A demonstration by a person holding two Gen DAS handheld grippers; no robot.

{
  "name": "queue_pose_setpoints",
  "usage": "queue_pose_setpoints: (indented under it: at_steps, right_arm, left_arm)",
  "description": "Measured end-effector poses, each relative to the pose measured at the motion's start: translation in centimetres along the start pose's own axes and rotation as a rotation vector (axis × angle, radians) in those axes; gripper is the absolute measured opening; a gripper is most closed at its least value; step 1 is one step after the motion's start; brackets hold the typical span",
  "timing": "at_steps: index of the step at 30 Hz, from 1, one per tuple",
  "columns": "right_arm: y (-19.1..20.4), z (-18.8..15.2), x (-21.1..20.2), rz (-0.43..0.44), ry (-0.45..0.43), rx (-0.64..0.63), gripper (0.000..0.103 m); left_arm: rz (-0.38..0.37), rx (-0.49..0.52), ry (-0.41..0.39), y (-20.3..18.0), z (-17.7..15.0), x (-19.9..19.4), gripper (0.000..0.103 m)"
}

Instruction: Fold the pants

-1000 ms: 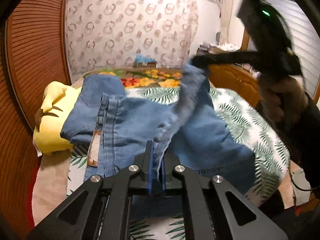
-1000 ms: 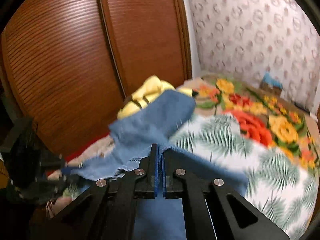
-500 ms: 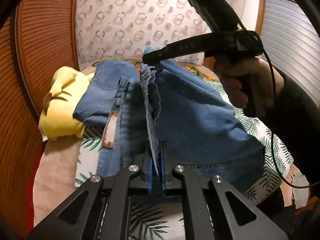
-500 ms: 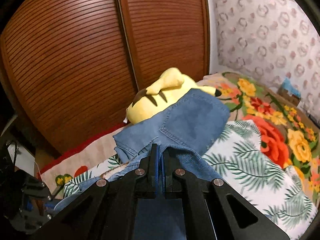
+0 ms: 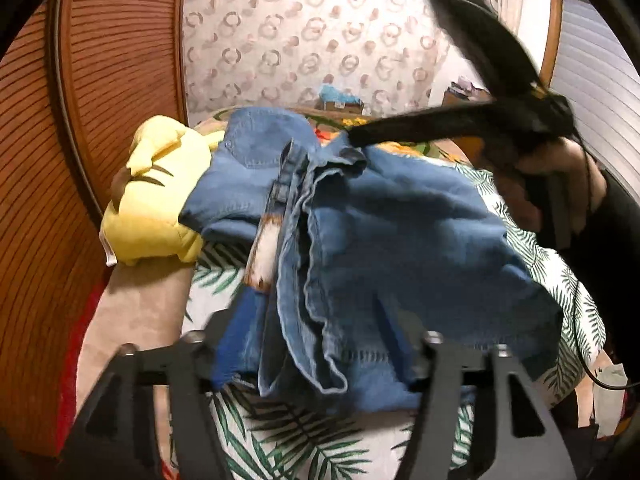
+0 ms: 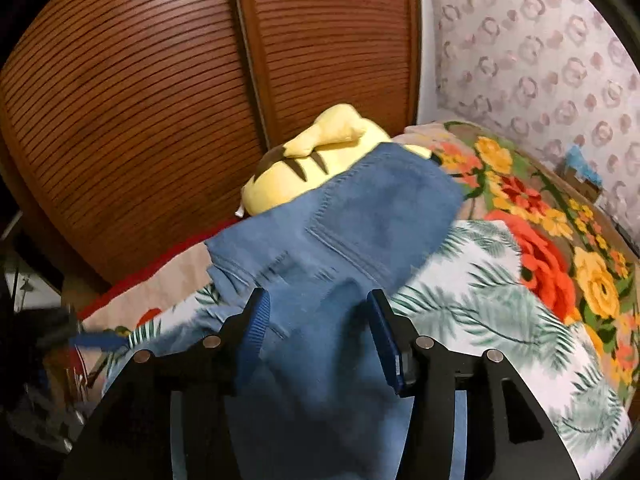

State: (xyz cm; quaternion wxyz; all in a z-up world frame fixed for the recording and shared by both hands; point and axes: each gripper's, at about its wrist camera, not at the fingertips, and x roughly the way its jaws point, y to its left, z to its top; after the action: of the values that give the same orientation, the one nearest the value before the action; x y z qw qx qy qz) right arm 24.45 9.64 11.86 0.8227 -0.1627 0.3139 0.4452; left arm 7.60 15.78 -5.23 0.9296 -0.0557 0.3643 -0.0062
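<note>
1. The jeans point(image 5: 392, 240) lie bunched on the palm-leaf bedspread point(image 5: 280, 440), their far end draped against the yellow plush toy point(image 5: 156, 200).
2. The left gripper point(image 5: 312, 344) is opening, fingers spread wide. Denim hems sag between them, nothing pinched: a release, by the look of it, to let the folded layer settle.
3. The right gripper point(image 6: 320, 320) is opening too, moderately wide, blue pads point(image 6: 262, 320) clear of the cloth beneath.
4. In the left view it hovers blurred over the waistband end.
5. The fold looks laid but rumpled; smoothing seems likely next.
</note>
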Motion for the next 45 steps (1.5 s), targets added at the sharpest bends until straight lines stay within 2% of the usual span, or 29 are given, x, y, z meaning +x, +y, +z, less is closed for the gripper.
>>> queue_pose_setpoints:
  at_steps: [5,8,11,16,21,22,24,26,29,34,41,44,45]
  right_arm:
    - [-3.2,-3.4,-6.3,-0.107,-0.079,0.053,0.053]
    - [-5.5,-6.4,-8.6,-0.169,-0.086,0.1,0.053]
    - [-7.7,-9.4,-8.9,-0.203,-0.058,0.176,0.053]
    - [-10.1,-12.1,-6.7,-0.156,-0.005,0.318,0.053]
    - [-11.2,-11.6,-5.0,-0.092,0.016,0.391,0.052]
    - [-11.3,-11.3,-5.0,-0.088,0.016,0.395,0.05]
    - [-11.6,-10.7,-4.9,-0.065,0.022,0.397,0.029]
    - [-11.8,-10.5,-4.6,-0.063,0.029,0.391,0.017]
    - [-11.9,-10.4,-4.8,-0.077,0.027,0.371,0.011]
    - [-11.7,-10.4,-5.6,-0.114,-0.015,0.352,0.006]
    - [-10.3,-8.5,-7.0,-0.091,-0.113,0.304,0.006]
    - [-10.0,-9.1,-6.6,-0.114,-0.095,0.27,0.008]
    - [-10.2,-9.4,-6.5,-0.126,-0.08,0.268,0.013]
  left_arm:
    - [-0.014,0.03,-0.042,-1.6,1.6,0.2,0.069]
    - [-0.029,0.057,-0.059,-3.1,2.6,0.8,0.069]
    - [-0.045,0.075,-0.045,-4.3,3.5,2.2,0.069]
    - [-0.085,0.088,-0.016,-6.1,4.6,4.0,0.069]
    - [-0.147,0.162,-0.023,-9.0,4.6,5.5,0.069]
    - [-0.159,0.174,-0.02,-9.5,4.6,6.1,0.069]
    - [-0.161,0.186,-0.018,-10.0,4.5,6.9,0.069]
    - [-0.153,0.192,-0.012,-10.1,4.1,7.6,0.069]
    - [-0.173,0.184,0.012,-9.9,3.5,8.2,0.069]
    - [-0.181,0.194,0.032,-10.1,2.4,8.7,0.069]
    - [-0.178,0.185,0.022,-10.0,2.1,9.6,0.069]
    - [-0.184,0.179,0.024,-9.6,2.1,9.4,0.069]
    - [-0.186,0.179,0.021,-9.6,2.2,9.3,0.069]
